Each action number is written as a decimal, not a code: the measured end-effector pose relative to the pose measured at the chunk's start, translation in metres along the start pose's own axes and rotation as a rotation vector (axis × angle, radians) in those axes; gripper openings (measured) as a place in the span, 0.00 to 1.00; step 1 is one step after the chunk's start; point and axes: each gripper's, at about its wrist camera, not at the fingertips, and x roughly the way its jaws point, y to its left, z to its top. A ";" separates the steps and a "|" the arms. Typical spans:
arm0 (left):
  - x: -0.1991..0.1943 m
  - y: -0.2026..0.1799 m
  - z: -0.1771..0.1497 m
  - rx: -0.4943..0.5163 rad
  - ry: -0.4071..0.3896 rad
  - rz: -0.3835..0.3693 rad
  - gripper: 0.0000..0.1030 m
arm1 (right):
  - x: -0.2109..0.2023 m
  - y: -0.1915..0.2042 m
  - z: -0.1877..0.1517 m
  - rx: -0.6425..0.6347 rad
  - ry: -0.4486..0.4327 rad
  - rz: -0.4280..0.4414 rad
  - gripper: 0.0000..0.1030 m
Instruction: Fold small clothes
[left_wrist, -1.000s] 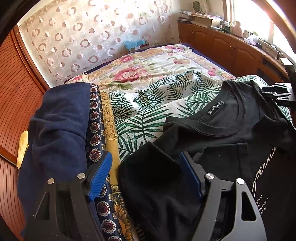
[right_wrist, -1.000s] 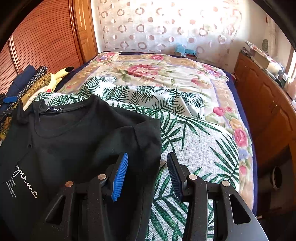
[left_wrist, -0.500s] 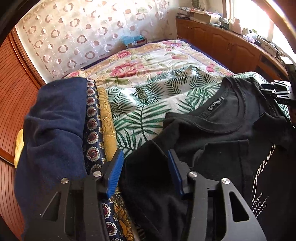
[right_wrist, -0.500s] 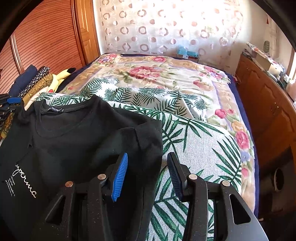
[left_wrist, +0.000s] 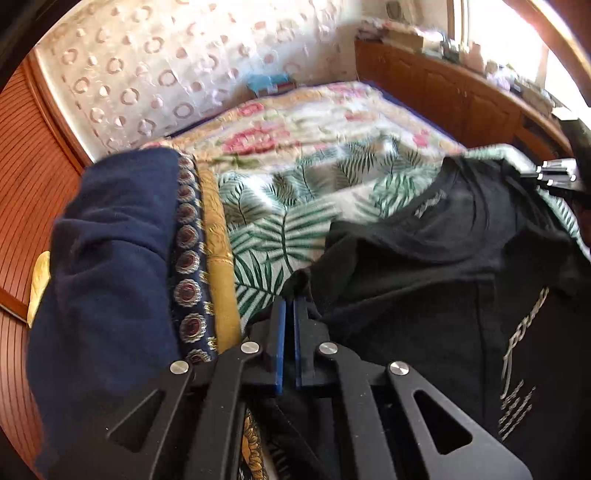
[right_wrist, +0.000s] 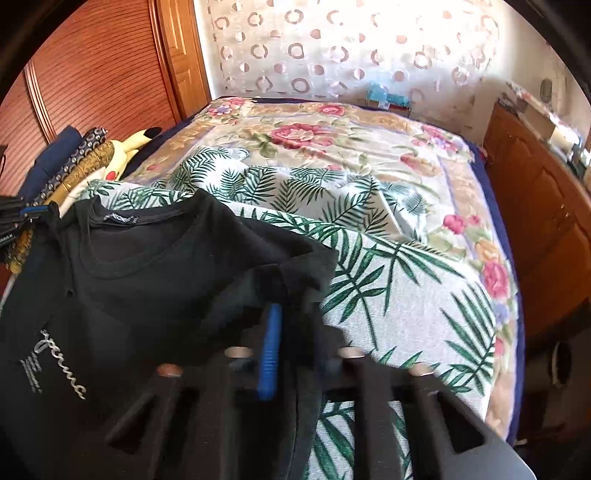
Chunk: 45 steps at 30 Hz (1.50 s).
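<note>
A black T-shirt (left_wrist: 424, 273) with white lettering lies on the palm-leaf bedspread (left_wrist: 280, 221); it also fills the left of the right wrist view (right_wrist: 155, 280). My left gripper (left_wrist: 289, 306) is shut on the edge of the shirt's sleeve, its blue pads pressed together on the cloth. My right gripper (right_wrist: 291, 317) is shut on the shirt's other sleeve, with black cloth bunched between the blue pads (right_wrist: 271, 354) and lifted a little. The right gripper shows at the far right of the left wrist view (left_wrist: 554, 177). The left gripper shows at the far left of the right wrist view (right_wrist: 22, 218).
A pile of folded clothes, navy (left_wrist: 110, 266) and patterned, lies left of the shirt (right_wrist: 70, 162). A yellow plush toy (right_wrist: 129, 147) lies beyond it. A floral quilt (right_wrist: 314, 136) covers the far bed. Wooden cabinets (right_wrist: 546, 221) line the right, a wooden wardrobe (right_wrist: 92, 74) the left.
Both grippers have closed on the shirt's sleeves; they were open around the cloth before. The sleeves are now pinched and slightly raised, and both views are blurred by motion.
</note>
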 end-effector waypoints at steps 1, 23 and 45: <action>-0.007 0.000 0.000 -0.005 -0.026 -0.003 0.04 | -0.002 0.001 0.000 0.004 -0.008 -0.004 0.06; -0.166 -0.009 -0.123 -0.157 -0.360 -0.105 0.04 | -0.188 0.054 -0.133 0.026 -0.411 0.006 0.04; -0.204 -0.001 -0.242 -0.273 -0.288 -0.104 0.19 | -0.269 0.046 -0.252 0.058 -0.164 -0.059 0.11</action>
